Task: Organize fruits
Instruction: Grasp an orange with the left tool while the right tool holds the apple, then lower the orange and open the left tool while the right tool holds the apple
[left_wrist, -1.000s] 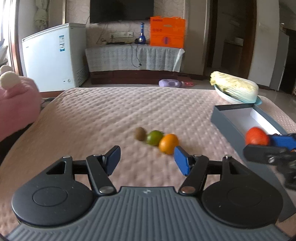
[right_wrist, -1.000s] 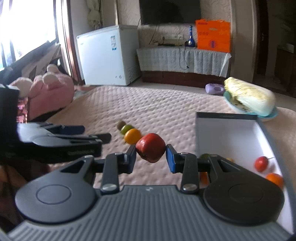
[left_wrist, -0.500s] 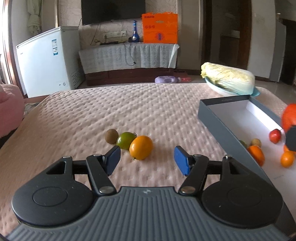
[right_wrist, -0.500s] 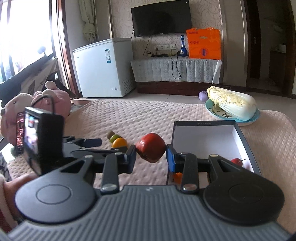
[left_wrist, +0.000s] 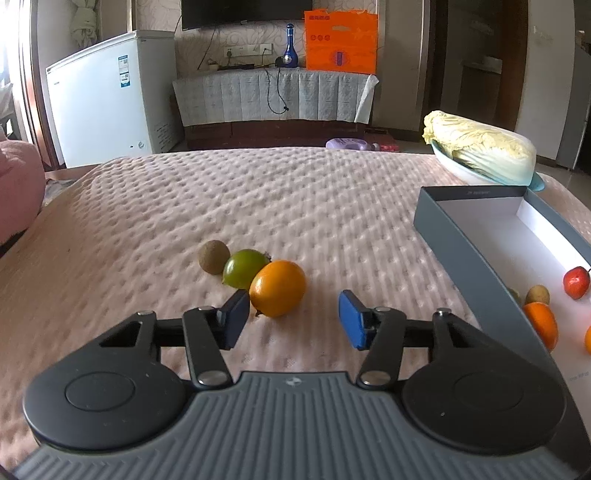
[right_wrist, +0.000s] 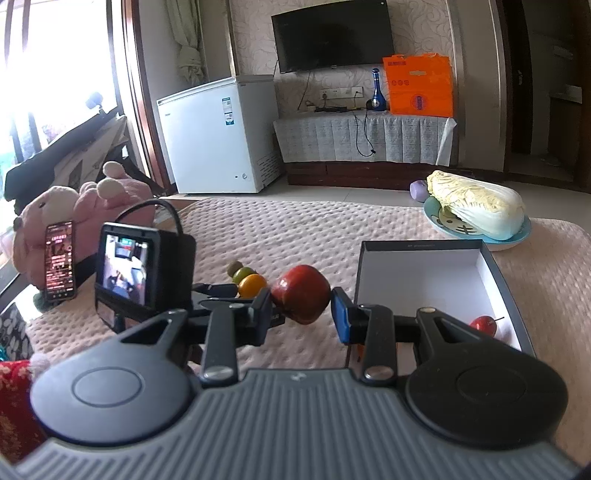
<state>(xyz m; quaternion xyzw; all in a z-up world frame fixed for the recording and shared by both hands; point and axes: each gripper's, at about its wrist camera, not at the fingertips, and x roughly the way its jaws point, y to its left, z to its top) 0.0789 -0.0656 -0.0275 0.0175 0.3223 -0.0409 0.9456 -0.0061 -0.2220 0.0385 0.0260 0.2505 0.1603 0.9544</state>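
While the red apple (right_wrist: 301, 293) sits clamped between the pads of the right gripper (right_wrist: 300, 317), raised above the quilted bed (left_wrist: 295, 206) and just short of the grey box (left_wrist: 458, 236), it has not yet joined the small fruits on the box's white floor. Over the last second the left gripper (left_wrist: 293, 317) has closed in on the row of loose fruit: the orange fruit (left_wrist: 277, 288) now lies just past its wide-open, empty jaws, nearly touching the left pad, with the green fruit (left_wrist: 242, 267) and brown kiwi (left_wrist: 214, 256) behind. Judging by this, both hands are working at once: one apple to drop, three fruits left to collect.
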